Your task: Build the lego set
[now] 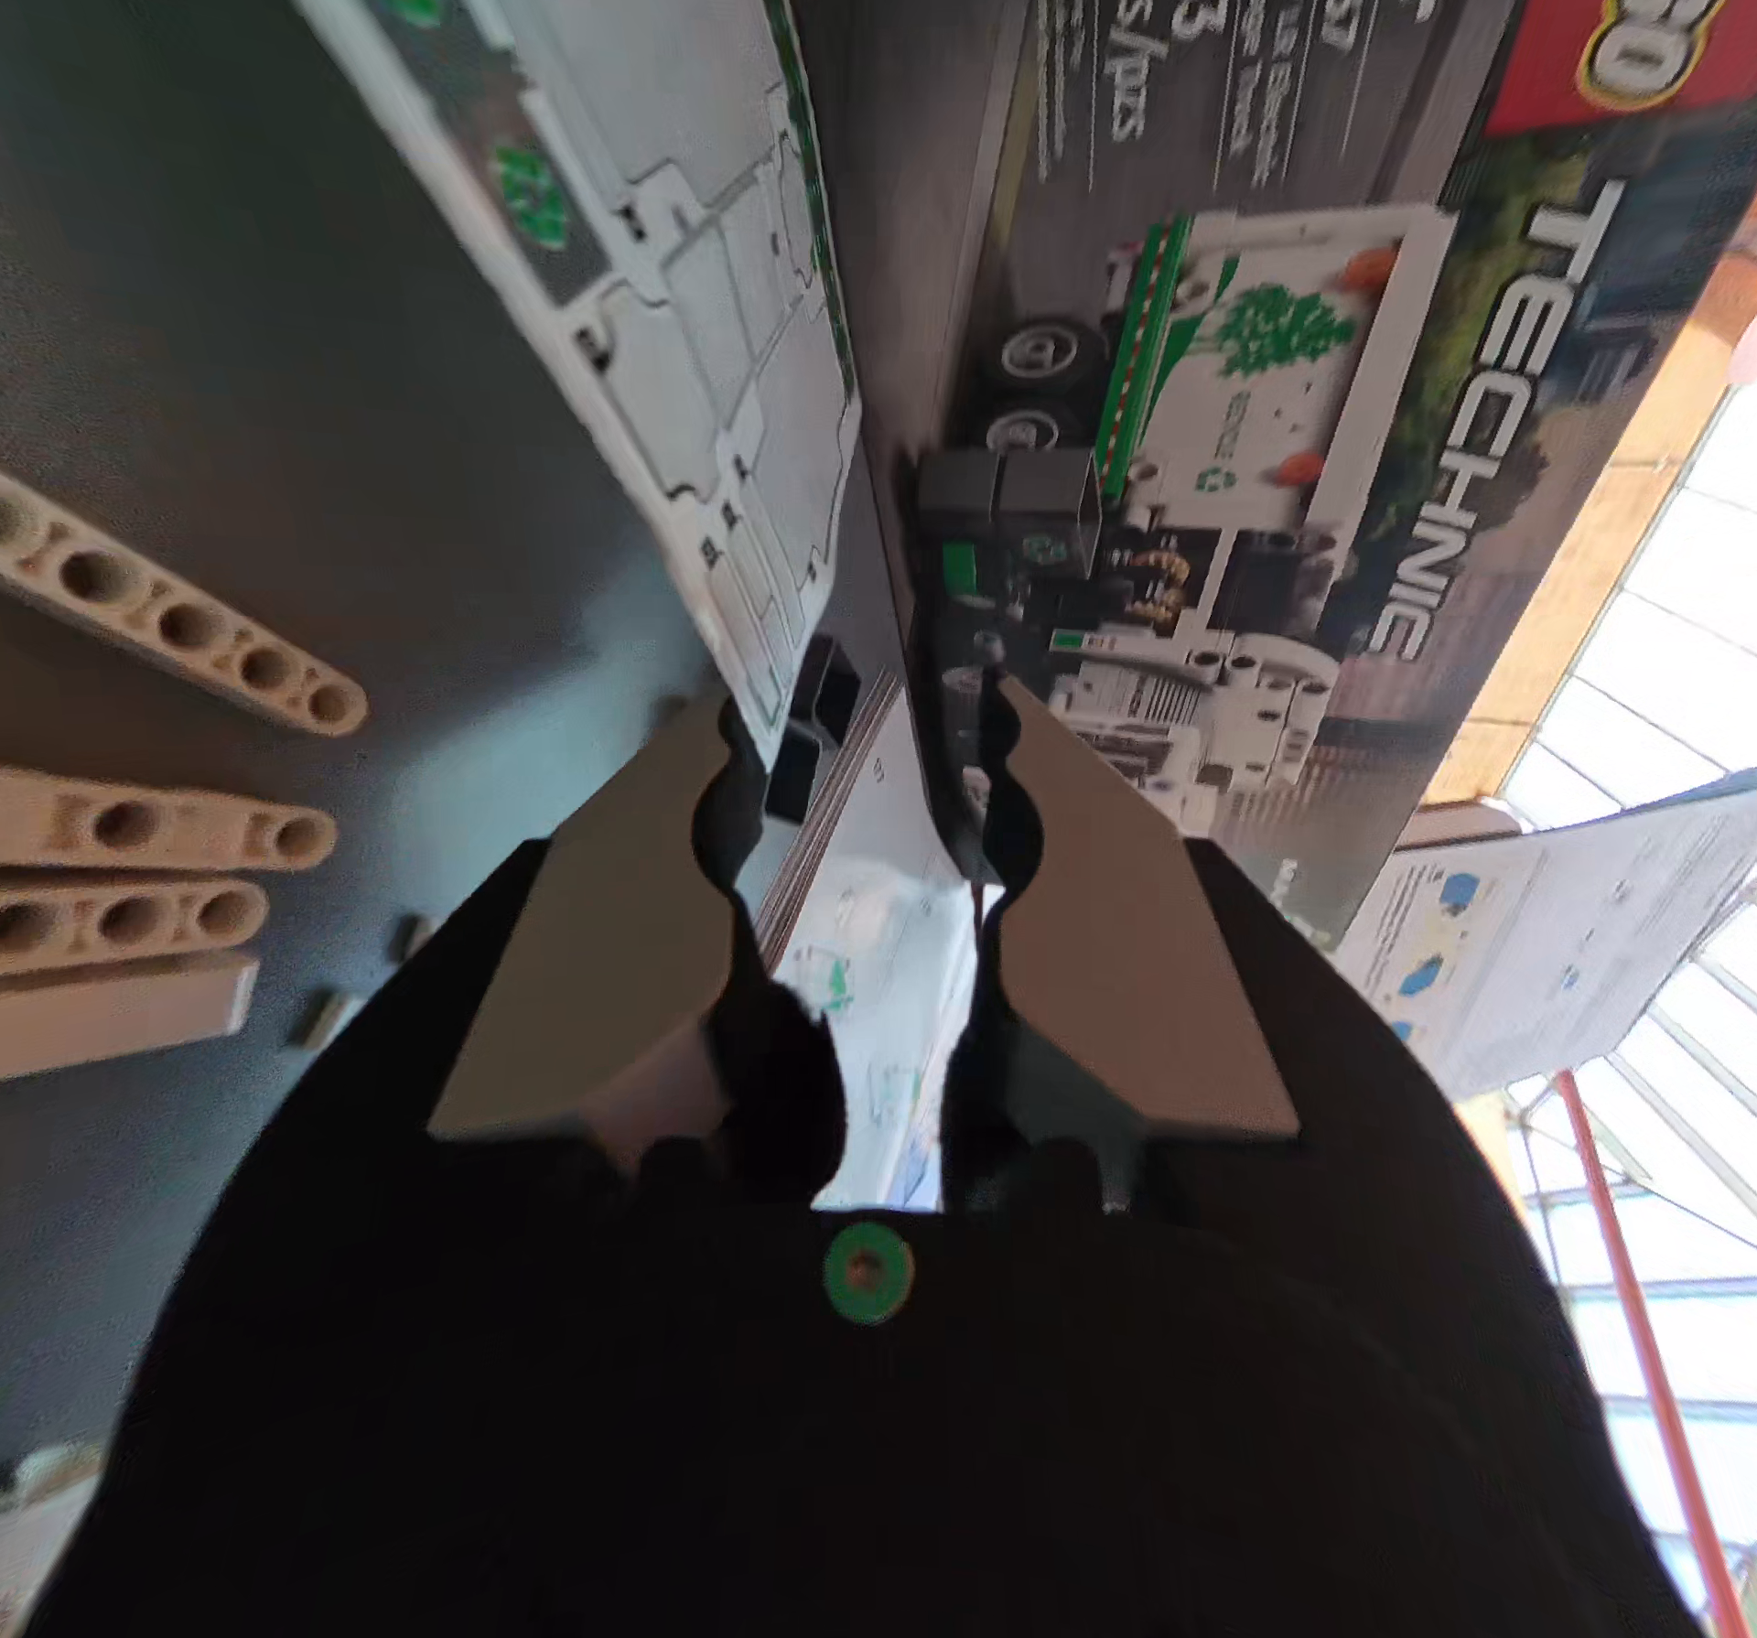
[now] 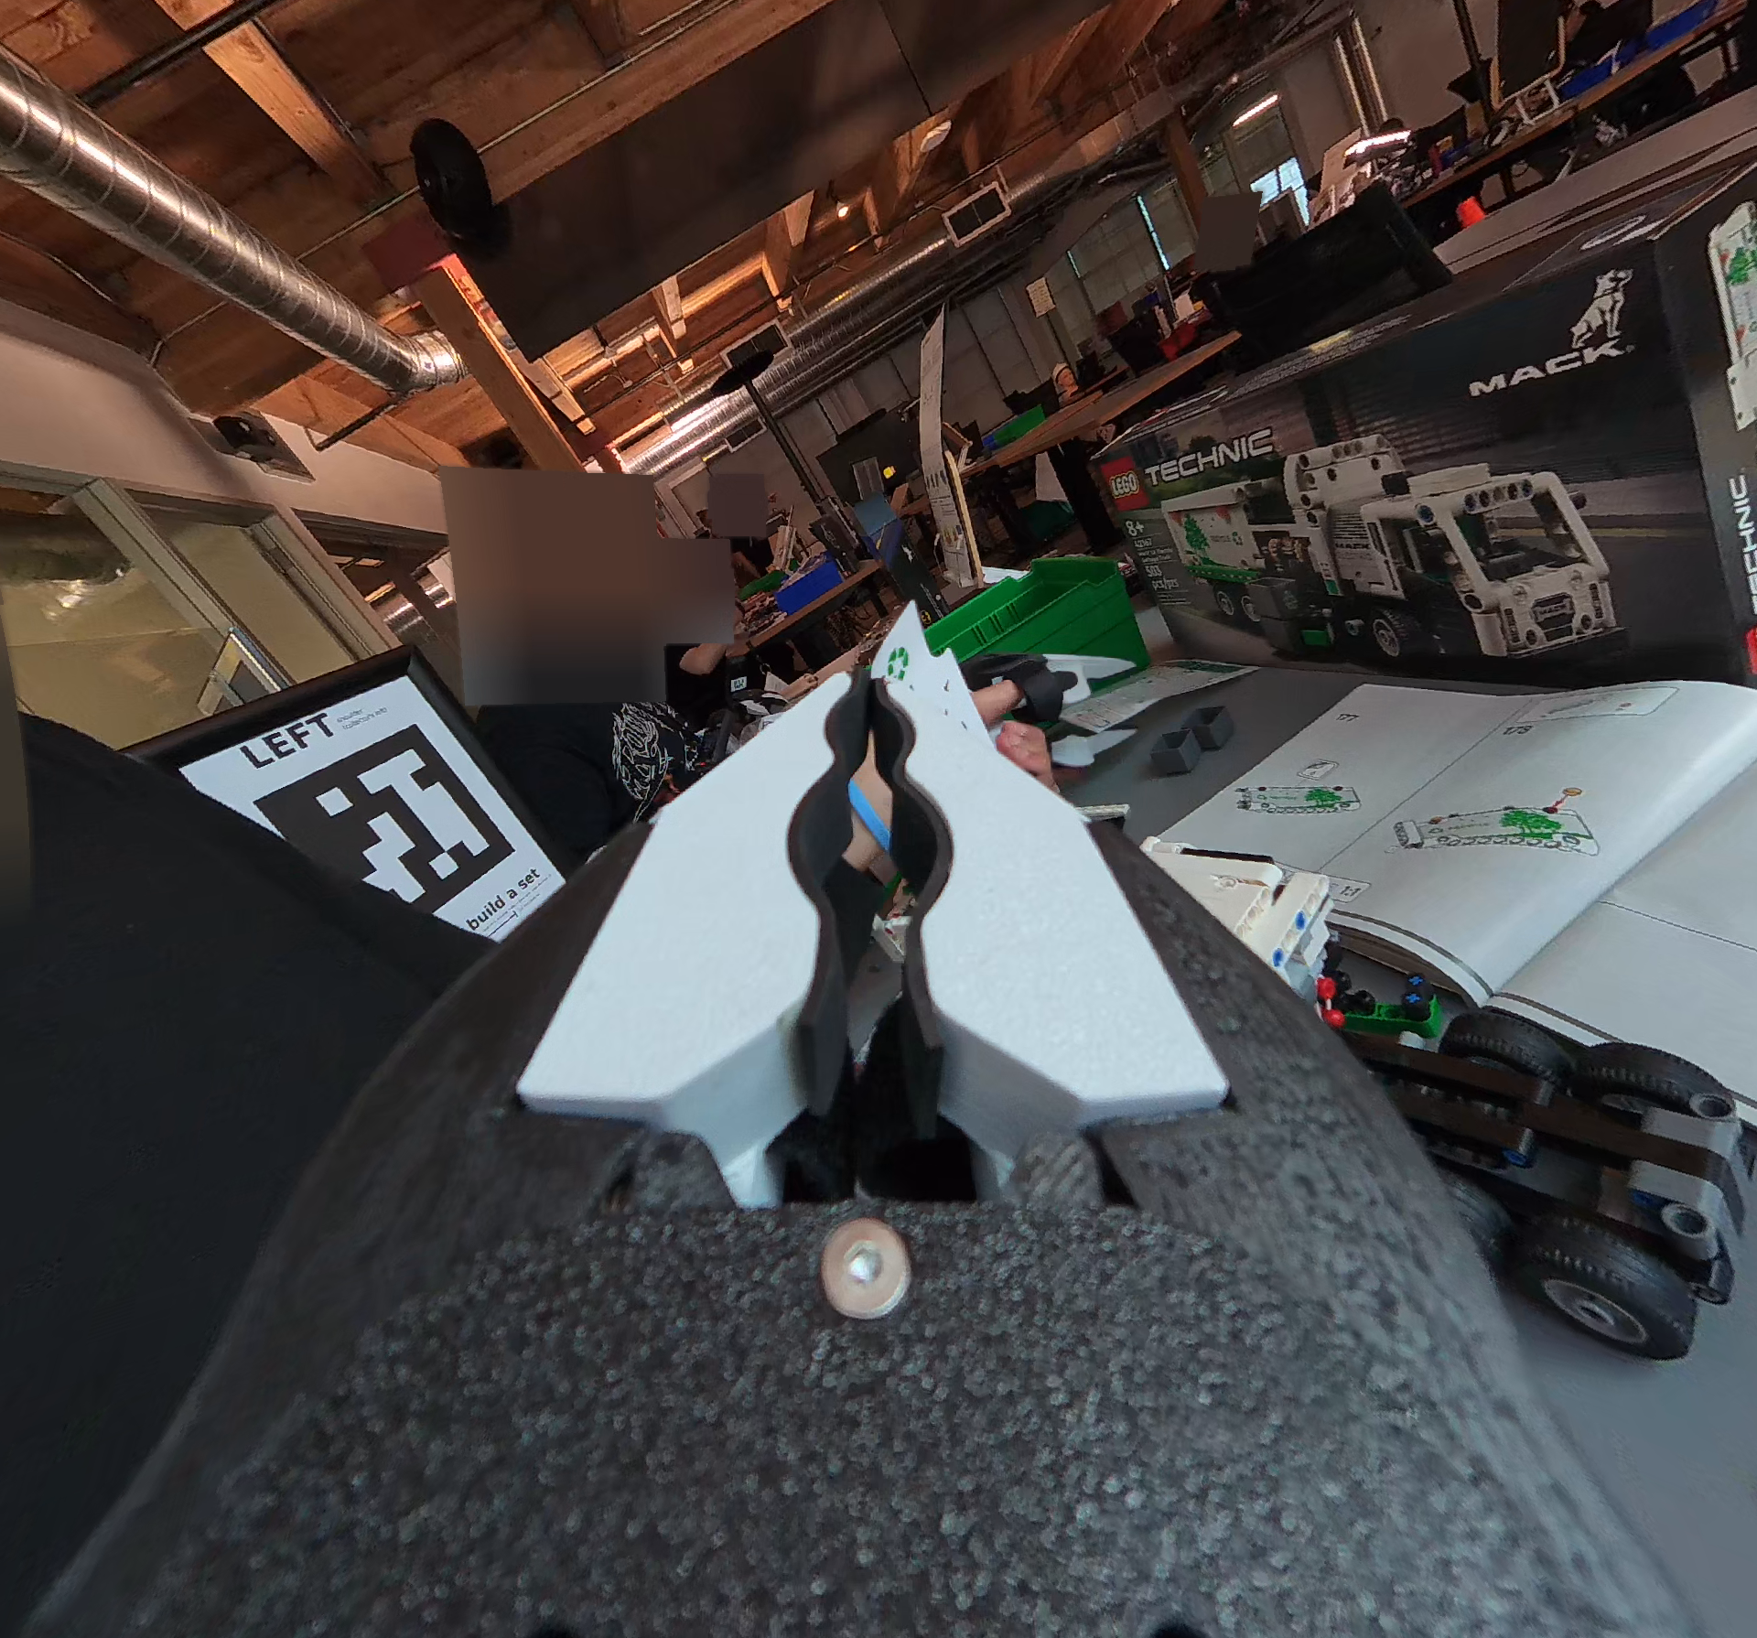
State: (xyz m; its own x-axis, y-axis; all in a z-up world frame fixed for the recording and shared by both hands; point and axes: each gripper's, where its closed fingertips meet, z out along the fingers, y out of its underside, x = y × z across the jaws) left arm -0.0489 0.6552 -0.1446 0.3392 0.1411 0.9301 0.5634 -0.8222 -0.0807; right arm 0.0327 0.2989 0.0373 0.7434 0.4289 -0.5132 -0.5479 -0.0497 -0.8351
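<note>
My right gripper [image 2: 870,684] is shut at the tips on the edge of a white sticker sheet [image 2: 917,665] with a green symbol, held up above the table. The same sheet [image 1: 666,261] hangs across the left wrist view, its lower corner at my left gripper's left pad. My left gripper [image 1: 860,699] is open with nothing pressed between its pads. It also shows in the right wrist view [image 2: 1112,708], held by a hand just behind the sheet. An open instruction booklet [image 1: 884,927] lies under the left gripper and shows again in the right wrist view [image 2: 1474,813].
A large toy truck box [image 2: 1426,499] stands at the back of the grey table. A part-built black truck chassis [image 2: 1569,1165] and a white cab piece [image 2: 1255,898] lie at the right. Two small grey bins [image 2: 1188,741], a green crate [image 2: 1046,623] and pale holed beams [image 1: 190,632] are nearby. There is about 40 cm between the tips of the two grippers.
</note>
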